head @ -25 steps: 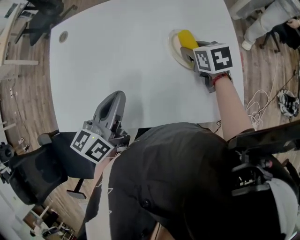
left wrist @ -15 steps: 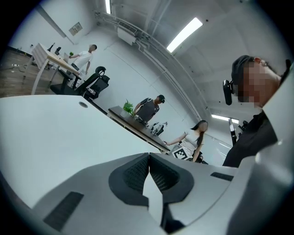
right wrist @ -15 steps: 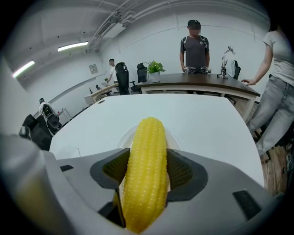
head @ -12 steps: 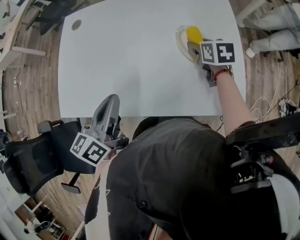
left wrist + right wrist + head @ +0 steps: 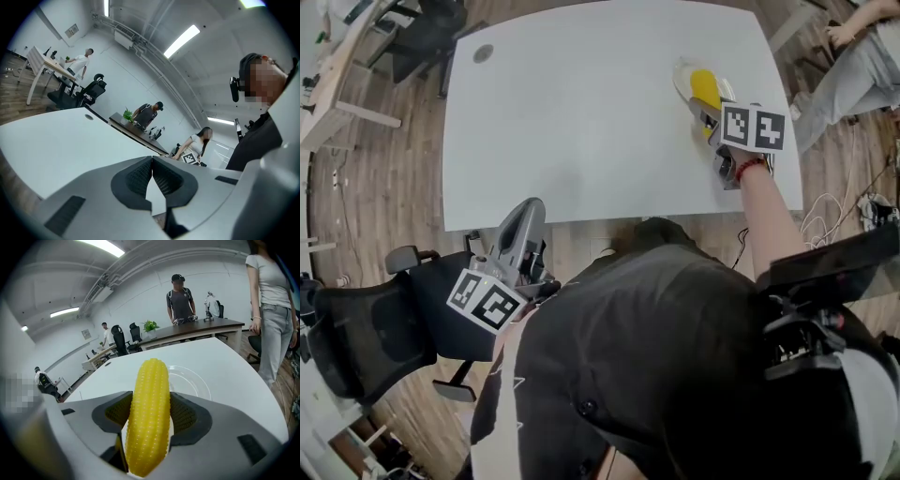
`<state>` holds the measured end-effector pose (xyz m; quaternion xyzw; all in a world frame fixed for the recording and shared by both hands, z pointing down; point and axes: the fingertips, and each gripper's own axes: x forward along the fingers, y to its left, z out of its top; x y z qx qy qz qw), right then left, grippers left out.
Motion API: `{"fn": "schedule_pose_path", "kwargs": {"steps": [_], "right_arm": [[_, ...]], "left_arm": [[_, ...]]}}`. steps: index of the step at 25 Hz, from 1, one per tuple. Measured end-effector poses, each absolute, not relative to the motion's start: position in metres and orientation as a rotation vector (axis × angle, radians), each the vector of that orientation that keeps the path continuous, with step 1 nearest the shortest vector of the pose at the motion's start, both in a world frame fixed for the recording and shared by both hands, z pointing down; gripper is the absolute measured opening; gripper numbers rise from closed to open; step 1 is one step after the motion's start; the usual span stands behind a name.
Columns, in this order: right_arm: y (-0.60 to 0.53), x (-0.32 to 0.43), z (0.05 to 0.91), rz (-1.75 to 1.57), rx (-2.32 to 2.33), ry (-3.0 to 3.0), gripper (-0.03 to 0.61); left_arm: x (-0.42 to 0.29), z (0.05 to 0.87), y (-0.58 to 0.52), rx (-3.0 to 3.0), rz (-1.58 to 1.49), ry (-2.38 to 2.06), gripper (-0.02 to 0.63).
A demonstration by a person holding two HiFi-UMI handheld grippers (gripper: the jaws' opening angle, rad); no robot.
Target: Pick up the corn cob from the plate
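A yellow corn cob stands lengthwise between the ribbed pads of my right gripper, which is shut on it. Just beyond the cob lies the clear round plate on the white table. In the head view the corn cob shows over the plate at the table's far right, ahead of the right gripper. My left gripper hangs at the table's near edge. Its jaws in the left gripper view are pressed together with nothing between them.
A round cable hole sits in the table's far left corner. A black office chair stands at the near left. A person's legs and floor cables are to the right. Other desks and people stand in the background.
The head view has swung, so the table sits higher and further right in the picture. The right gripper stays shut on the corn cob at the plate. The left gripper stays at the near edge.
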<state>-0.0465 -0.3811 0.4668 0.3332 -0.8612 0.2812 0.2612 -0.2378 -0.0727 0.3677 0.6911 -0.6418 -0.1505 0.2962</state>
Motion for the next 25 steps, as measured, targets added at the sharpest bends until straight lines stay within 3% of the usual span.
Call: {"fn": "schedule_pose_path", "kwargs": {"steps": [10, 25], "right_arm": [[-0.265, -0.061, 0.433, 0.967, 0.837, -2.45, 0.252], [-0.167, -0.009, 0.437, 1.228, 0.948, -2.448, 0.252]], "left_arm": [[-0.243, 0.362, -0.056, 1.988, -0.371, -1.566, 0.015], [-0.2, 0.374, -0.018, 2.105, -0.283, -1.368, 0.015]]}}
